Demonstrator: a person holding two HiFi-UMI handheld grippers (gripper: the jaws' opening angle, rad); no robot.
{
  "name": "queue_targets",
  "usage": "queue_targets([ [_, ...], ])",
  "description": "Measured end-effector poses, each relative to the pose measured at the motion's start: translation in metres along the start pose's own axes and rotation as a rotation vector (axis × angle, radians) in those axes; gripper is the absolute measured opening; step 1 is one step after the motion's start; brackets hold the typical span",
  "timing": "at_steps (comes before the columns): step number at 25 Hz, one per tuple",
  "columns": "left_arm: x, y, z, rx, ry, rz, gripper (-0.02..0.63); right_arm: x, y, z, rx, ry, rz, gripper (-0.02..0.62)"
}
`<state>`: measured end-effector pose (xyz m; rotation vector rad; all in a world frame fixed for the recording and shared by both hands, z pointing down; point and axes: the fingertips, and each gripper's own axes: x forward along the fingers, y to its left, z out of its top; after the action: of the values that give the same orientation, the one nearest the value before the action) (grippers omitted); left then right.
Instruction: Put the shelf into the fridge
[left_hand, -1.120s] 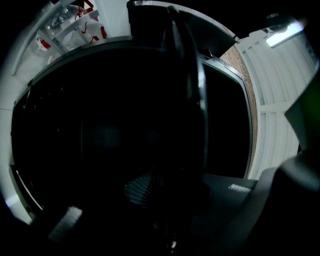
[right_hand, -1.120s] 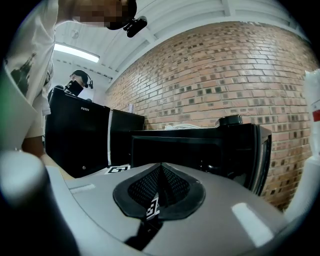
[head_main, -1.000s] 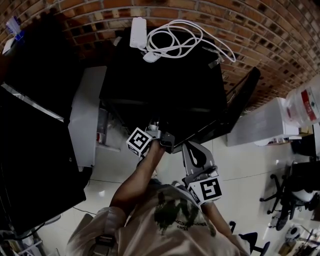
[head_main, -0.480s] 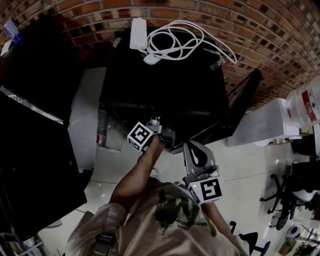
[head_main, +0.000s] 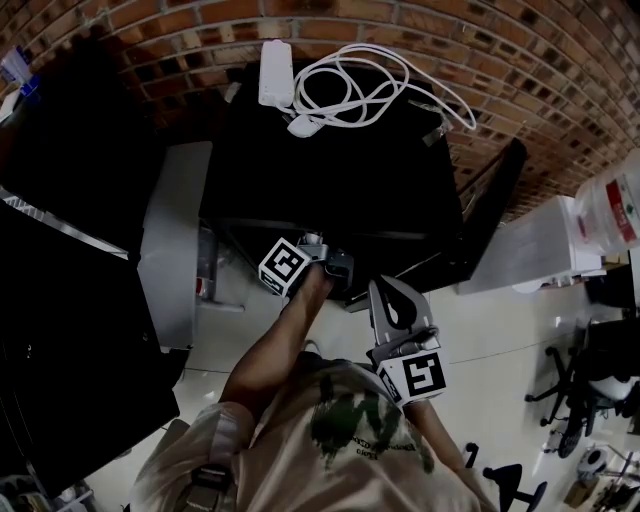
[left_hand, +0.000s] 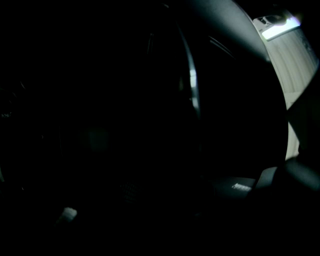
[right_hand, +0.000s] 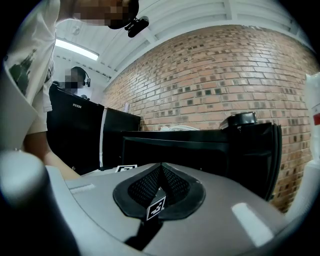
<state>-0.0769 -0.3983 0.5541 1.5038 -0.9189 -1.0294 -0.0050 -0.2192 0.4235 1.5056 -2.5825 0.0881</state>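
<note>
The black mini fridge (head_main: 330, 170) stands against the brick wall, its door (head_main: 490, 210) swung open to the right. My left gripper (head_main: 315, 262) reaches into the dark opening, with its marker cube (head_main: 290, 268) just outside. Its own view is almost black. The jaws are opening and their faint outlines stand apart; nothing clear shows between them. A thin pale edge (left_hand: 194, 92) runs through the dark, and I cannot tell whether it is the shelf. My right gripper (head_main: 392, 300) hangs shut and empty in front of the fridge (right_hand: 190, 145).
A white power strip (head_main: 275, 68) and a coiled white cable (head_main: 350, 85) lie on the fridge top. A grey cabinet (head_main: 170, 240) and a big black unit (head_main: 60, 330) stand left. A white cabinet (head_main: 520, 250), a water bottle (head_main: 610, 210) and office chairs (head_main: 580, 390) are right.
My left gripper has crept a little further up into the fridge opening. The right gripper has stayed in about the same place.
</note>
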Motion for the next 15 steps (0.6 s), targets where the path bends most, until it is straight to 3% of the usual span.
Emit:
queue_targets([
  [15, 0.013, 0.000, 0.001, 0.019, 0.030, -0.038, 0.124, 0.000, -0.009, -0.003, -0.004, 0.009, -0.015, 0.000],
])
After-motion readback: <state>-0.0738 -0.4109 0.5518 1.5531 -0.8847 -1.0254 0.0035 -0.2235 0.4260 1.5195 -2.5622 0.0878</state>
